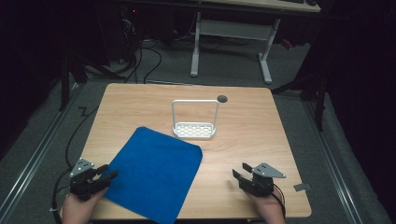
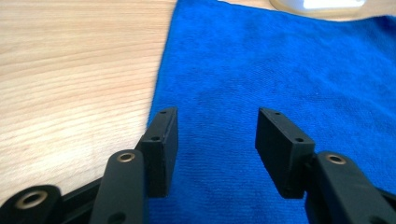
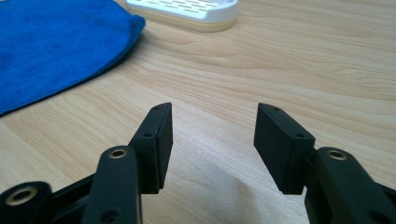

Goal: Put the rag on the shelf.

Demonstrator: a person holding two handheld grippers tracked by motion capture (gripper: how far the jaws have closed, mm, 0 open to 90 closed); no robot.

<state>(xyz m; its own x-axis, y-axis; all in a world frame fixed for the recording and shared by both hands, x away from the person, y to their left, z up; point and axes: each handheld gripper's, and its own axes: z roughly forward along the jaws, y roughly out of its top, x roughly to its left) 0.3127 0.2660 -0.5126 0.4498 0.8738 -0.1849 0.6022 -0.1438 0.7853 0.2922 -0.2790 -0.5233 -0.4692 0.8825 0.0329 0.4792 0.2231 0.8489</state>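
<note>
Blue cloth (image 1: 152, 173) lies flat and unfolded on the wooden worktop (image 1: 243, 121), directly ahead of the left gripper (image 1: 108, 173), whose jaws stand wide apart and hold nothing, hovering over the cloth's near left edge. In the left gripper view the cloth (image 2: 280, 70) spreads between and beyond the open jaws. Farther off, past the cloth's far corner, stands a white rack (image 1: 194, 120) with a tall wire handle. To the right, the right gripper (image 1: 239, 171) rests well clear of the cloth, jaws equally wide and empty, over bare wood. Judging by this, the work has barely begun: no edge is gripped or lifted yet, and all the handling of the cloth is left.
</note>
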